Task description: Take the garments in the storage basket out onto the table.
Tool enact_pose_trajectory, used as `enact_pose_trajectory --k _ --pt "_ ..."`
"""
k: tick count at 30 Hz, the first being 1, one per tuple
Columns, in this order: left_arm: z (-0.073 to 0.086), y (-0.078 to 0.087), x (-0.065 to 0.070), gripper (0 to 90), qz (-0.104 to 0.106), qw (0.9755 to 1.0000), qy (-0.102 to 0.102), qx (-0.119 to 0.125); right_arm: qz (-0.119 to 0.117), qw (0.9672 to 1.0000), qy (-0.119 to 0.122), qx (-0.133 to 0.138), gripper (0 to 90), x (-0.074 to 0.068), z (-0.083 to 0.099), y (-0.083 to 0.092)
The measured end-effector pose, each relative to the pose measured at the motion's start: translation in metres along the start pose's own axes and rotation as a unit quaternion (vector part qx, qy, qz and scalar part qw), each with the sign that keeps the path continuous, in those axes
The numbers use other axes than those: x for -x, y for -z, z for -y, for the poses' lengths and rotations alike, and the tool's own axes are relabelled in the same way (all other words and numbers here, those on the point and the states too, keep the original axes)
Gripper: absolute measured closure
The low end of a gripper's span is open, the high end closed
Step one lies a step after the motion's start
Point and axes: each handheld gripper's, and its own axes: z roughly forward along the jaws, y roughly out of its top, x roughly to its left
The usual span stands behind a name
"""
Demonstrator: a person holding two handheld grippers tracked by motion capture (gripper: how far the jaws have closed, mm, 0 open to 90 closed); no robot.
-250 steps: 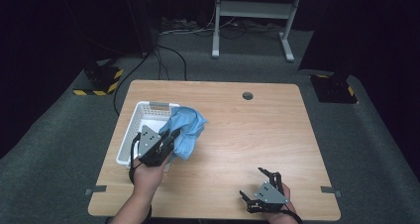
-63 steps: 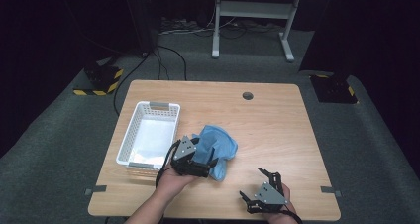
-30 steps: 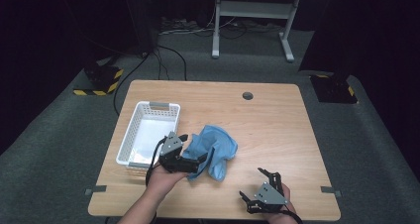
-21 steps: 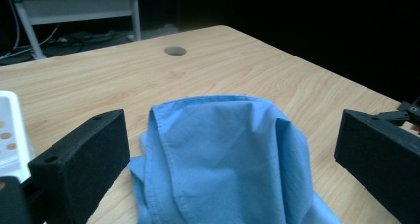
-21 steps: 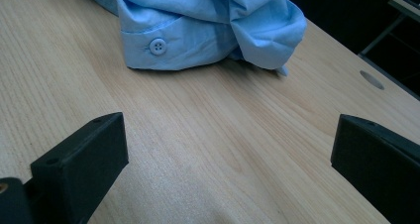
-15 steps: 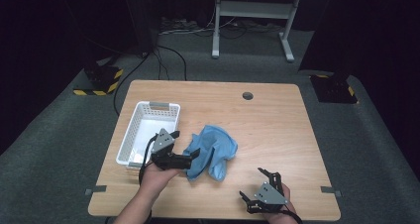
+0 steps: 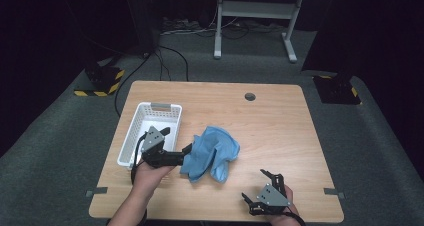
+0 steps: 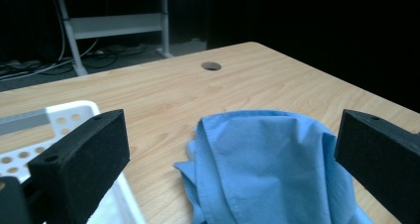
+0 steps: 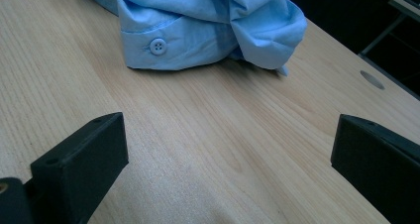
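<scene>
1. The tabletop (image 7: 280,126) is carrying everything, and the white basket (image 7: 150,131) beside the left gripper (image 7: 176,152) is lying empty.
2. The blue shirt (image 7: 212,153) is lying crumpled just ahead of the left fingers (image 8: 81,154), which are standing apart, so I judge that taking it out is done.
3. The right gripper (image 7: 260,188) is waiting near the shirt, its fingers (image 9: 81,157) apart; spreading or folding is probably left.
</scene>
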Motion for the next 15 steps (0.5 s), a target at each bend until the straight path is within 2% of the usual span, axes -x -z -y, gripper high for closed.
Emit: enact_pose_trajectory --k 8,15 --pt "-0.004 0.012 -0.012 0.8 -0.032 0.9994 -0.002 0.010 0.001 1.0000 0.000 0.000 0.5 0.000 0.000 0.000" --pt "-0.002 0.017 -0.019 0.7 -0.040 0.9991 0.007 0.012 0.000 1.0000 -0.001 -0.002 0.5 0.000 0.000 0.000"
